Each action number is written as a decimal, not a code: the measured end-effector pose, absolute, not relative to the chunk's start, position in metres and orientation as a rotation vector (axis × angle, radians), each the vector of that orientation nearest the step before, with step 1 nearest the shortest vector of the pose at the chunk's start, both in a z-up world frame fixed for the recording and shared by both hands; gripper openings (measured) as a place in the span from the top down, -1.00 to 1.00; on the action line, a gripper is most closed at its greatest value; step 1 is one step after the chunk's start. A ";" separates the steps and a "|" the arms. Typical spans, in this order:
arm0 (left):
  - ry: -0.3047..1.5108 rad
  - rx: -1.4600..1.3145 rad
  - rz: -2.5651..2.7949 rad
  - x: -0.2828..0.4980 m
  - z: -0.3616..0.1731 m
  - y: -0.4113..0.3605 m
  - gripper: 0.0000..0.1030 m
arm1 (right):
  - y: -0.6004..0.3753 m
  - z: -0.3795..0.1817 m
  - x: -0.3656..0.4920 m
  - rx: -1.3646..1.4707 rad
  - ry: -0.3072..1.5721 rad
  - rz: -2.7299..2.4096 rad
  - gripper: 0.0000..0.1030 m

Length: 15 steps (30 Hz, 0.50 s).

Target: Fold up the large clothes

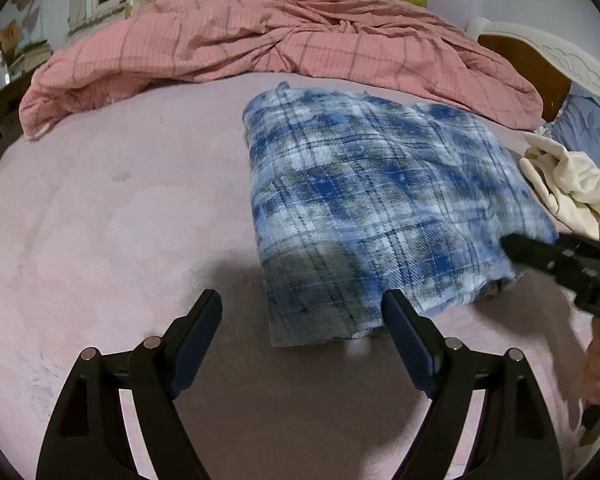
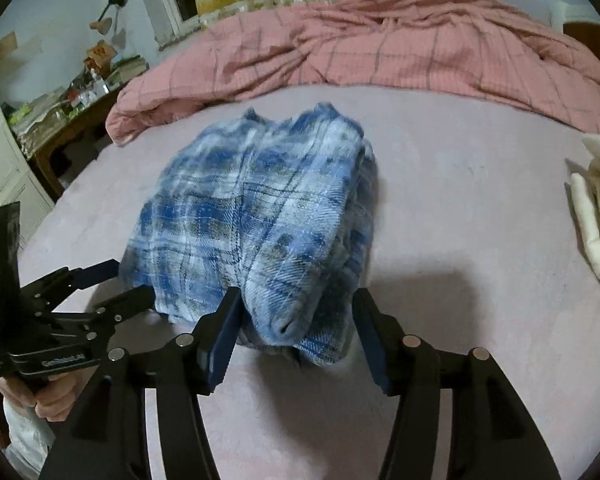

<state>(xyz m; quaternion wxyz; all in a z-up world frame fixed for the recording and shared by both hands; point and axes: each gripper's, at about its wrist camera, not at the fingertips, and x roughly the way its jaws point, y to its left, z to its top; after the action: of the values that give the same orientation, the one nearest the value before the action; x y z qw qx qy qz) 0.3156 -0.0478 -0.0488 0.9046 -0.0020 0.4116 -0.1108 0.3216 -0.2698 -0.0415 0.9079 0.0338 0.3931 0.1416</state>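
A blue and white plaid garment [image 1: 364,208] lies folded in a thick bundle on the pink bed sheet [image 1: 112,216]; it also shows in the right wrist view [image 2: 256,224]. My left gripper [image 1: 302,312] is open and empty, just in front of the bundle's near left corner. My right gripper [image 2: 296,312] is open, its jaws standing either side of the bundle's near right end without closing on it. The left gripper shows at the left of the right wrist view [image 2: 120,280], and the right gripper's tip at the right of the left wrist view [image 1: 512,246].
A rumpled pink checked duvet [image 1: 268,44] lies across the far side of the bed. A cream garment [image 1: 572,184] lies at the right edge. A cluttered wooden desk [image 2: 72,116] and white drawers [image 2: 0,168] stand to the left. A headboard [image 1: 540,52] is at far right.
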 end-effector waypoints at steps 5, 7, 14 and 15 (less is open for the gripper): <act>0.837 -0.180 -0.314 0.318 -0.043 -0.032 -0.57 | -0.270 -0.018 0.304 0.025 0.652 0.233 -0.12; 0.802 -0.212 -0.284 0.317 -0.038 -0.024 -0.57 | -0.273 -0.020 0.308 0.038 0.678 0.216 -0.12; 0.688 -0.151 -0.269 0.306 -0.024 -0.028 -0.57 | -0.269 -0.015 0.302 0.007 0.649 0.189 -0.12; 0.667 -0.140 -0.273 0.303 -0.022 -0.030 -0.57 | -0.269 -0.014 0.302 0.011 0.649 0.193 -0.12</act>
<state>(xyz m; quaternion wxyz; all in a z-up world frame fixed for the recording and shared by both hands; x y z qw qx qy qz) 0.3031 -0.0298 -0.0216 0.9334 -0.0684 0.3262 -0.1332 0.3024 -0.2692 -0.0145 0.9433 0.0053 0.3182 0.0947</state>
